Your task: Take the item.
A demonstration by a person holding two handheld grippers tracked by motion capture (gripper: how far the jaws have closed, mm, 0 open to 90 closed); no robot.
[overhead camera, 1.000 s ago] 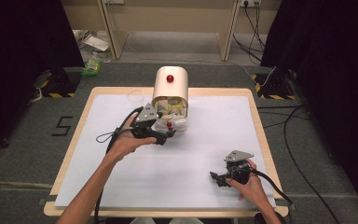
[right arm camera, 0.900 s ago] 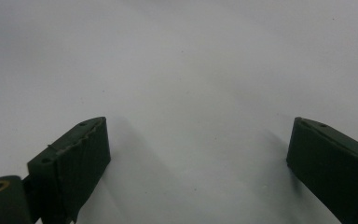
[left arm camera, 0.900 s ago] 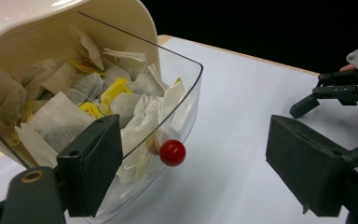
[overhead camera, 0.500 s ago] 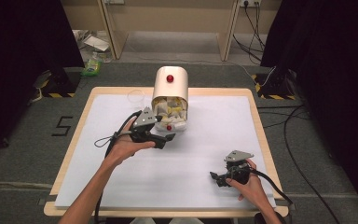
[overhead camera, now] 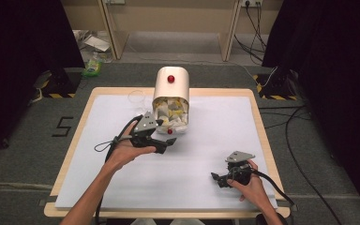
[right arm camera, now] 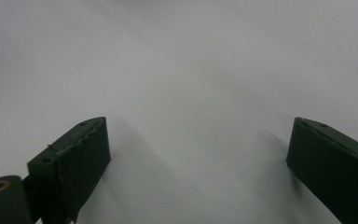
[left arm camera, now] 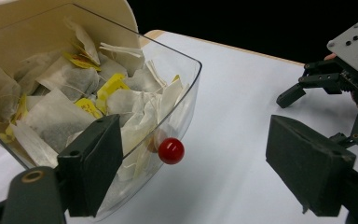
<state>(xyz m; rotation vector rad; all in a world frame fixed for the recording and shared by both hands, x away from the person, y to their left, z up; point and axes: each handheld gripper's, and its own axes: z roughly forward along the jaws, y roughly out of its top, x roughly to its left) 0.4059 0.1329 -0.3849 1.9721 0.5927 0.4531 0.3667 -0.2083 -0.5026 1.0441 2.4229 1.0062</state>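
A cream box (overhead camera: pixel 171 86) with a red knob on top stands at the back middle of the table. Its clear drawer (overhead camera: pixel 171 116) is tilted open and filled with tea bags (left arm camera: pixel 70 100). A small red knob (left arm camera: pixel 171 150) sticks out of the drawer's front wall (left arm camera: pixel 186 100); it also shows from above as a red knob (overhead camera: pixel 169 131). My left gripper (overhead camera: pixel 168 145) is open just in front of that knob, a little apart from it, with nothing between its jaws (left arm camera: pixel 200 163). Low over the white table at the front right, my right gripper (overhead camera: pixel 219 180) is open and holds nothing (right arm camera: pixel 198 154).
A clear glass (overhead camera: pixel 136 98) stands left of the box near the table's back edge. The white table top (overhead camera: pixel 215 136) stretches between the two grippers. From the left gripper view the other hand's gripper (left arm camera: pixel 338 79) shows farther off at the upper right.
My left gripper has drawn back from the drawer toward the person, uncovering the drawer's red knob. The right gripper has stayed put.
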